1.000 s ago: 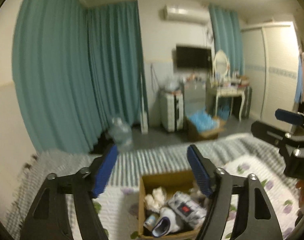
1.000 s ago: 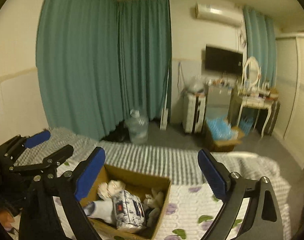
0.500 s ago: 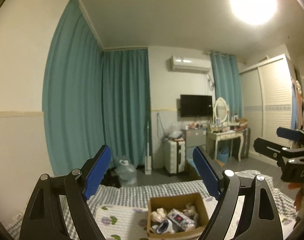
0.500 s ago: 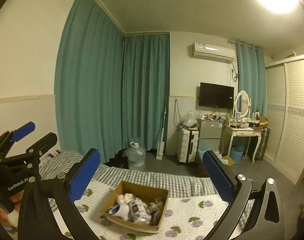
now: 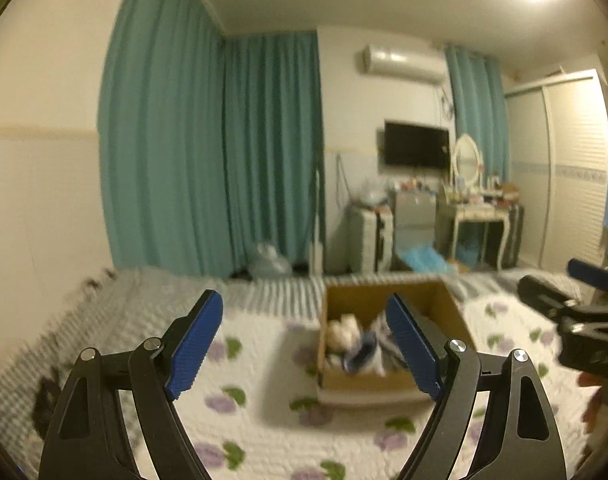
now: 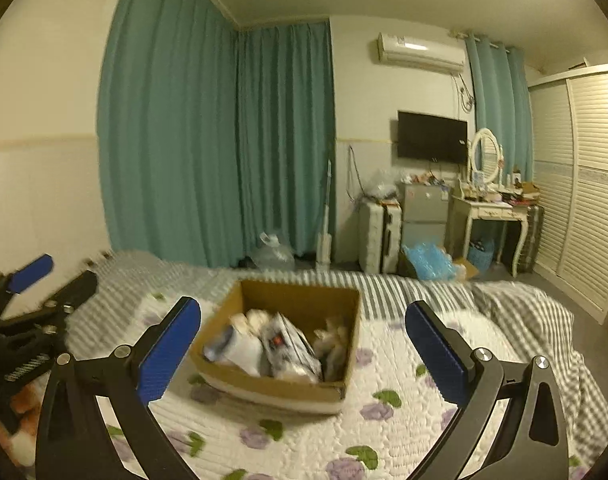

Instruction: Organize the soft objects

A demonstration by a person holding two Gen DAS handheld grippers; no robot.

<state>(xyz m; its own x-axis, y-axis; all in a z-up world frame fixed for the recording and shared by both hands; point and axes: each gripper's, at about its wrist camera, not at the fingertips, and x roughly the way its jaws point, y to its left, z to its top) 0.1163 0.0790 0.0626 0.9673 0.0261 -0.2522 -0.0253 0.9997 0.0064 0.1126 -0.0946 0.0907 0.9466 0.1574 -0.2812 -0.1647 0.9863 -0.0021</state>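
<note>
left gripper [image 5: 304, 344] and right gripper [image 6: 304, 348] spread wide, above cardboard box [image 6: 288, 388]

Both looking forward over the bed, sharing the cardboard box [image 5: 388, 344] [image 6: 288, 344], left wrist view facing it from further left.

No lettering can be read in either view. The body of the right gripper [image 5: 584, 320], seen at the edge of the left wrist view, carries pale marks too blurred to make out. A package [image 6: 290, 346] in the cardboard box [image 6: 280, 390] shows a small red patch and dark print, also illegible.
</note>
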